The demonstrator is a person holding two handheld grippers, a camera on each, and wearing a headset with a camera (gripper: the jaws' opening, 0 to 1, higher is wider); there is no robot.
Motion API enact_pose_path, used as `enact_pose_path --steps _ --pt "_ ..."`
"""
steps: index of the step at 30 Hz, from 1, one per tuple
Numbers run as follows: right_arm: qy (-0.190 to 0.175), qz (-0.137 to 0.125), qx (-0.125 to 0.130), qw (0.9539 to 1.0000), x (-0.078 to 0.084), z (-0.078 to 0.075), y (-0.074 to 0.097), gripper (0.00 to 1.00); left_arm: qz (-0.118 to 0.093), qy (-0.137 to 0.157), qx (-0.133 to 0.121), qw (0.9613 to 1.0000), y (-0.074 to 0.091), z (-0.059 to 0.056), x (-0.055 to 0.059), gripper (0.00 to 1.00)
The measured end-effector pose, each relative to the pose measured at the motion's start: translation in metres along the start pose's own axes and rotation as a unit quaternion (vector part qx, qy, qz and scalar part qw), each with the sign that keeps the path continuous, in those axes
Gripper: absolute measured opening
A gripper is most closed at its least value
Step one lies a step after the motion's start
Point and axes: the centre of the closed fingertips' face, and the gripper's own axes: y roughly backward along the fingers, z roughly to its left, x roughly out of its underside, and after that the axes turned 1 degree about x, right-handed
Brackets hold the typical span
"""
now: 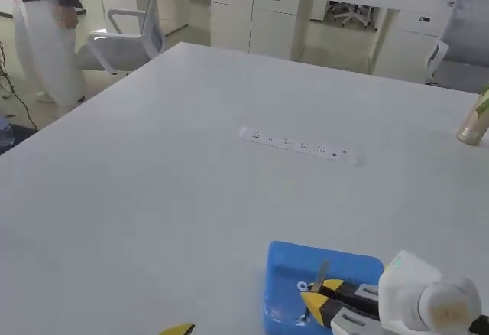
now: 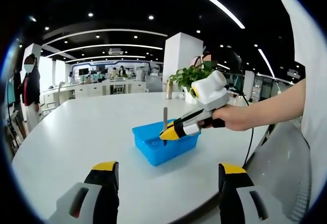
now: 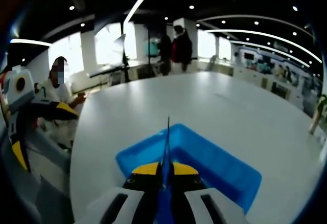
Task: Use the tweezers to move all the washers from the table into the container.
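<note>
The right gripper (image 2: pixel 171 131), jaws clamped on the tweezers (image 2: pixel 165 116), holds them upright over the blue container (image 2: pixel 153 155) by the worktop's (image 1: pixel 191 197) near edge. The left gripper (image 2: pixel 168 170) has its jaws wide and empty, with open worktop beyond.

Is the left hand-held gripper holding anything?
No, the left hand-held gripper has its jaws wide apart with nothing between them.

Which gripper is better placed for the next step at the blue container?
Right. The right gripper is shut on the tweezers, held over the blue container. The left gripper sits back from it, jaws open and empty.
</note>
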Motion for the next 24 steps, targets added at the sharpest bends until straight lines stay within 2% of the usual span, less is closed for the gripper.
enact_pose_path --steps 3,6,12,14,16,21,23,24 --pt "-0.002 -0.004 0.002 1.0000 -0.002 0.001 0.002 0.04 0.007 0.001 0.000 1.0000 -0.001 0.000 0.002 0.83" --pt "0.003 -0.009 0.007 0.9999 -0.006 0.000 0.006 0.04 -0.007 -0.002 0.009 0.9999 -0.001 -0.003 -0.002 0.81" --pt "0.013 -0.038 0.039 0.9984 -0.028 -0.005 0.030 0.04 -0.011 -0.004 0.013 0.9998 0.000 -0.004 -0.003 0.82" --pt "0.010 -0.059 0.048 0.9970 -0.038 -0.004 0.041 0.04 -0.006 -0.005 0.019 0.9998 0.000 -0.006 -0.002 0.82" --pt "0.005 -0.069 0.054 0.9961 -0.041 -0.003 0.051 0.04 -0.001 -0.005 0.024 0.9997 0.000 -0.007 0.000 0.82" --pt "0.004 -0.084 0.063 0.9945 -0.042 0.002 0.069 0.04 0.008 -0.006 0.027 0.9996 0.000 -0.008 0.002 0.81" --pt "-0.003 -0.088 0.066 0.9939 -0.040 0.006 0.076 0.04 0.020 -0.005 0.039 0.9990 0.000 -0.010 0.005 0.80" --pt "-0.007 -0.091 0.067 0.9936 -0.039 0.010 0.081 0.04 0.027 -0.004 0.054 0.9982 0.000 -0.013 0.007 0.80"
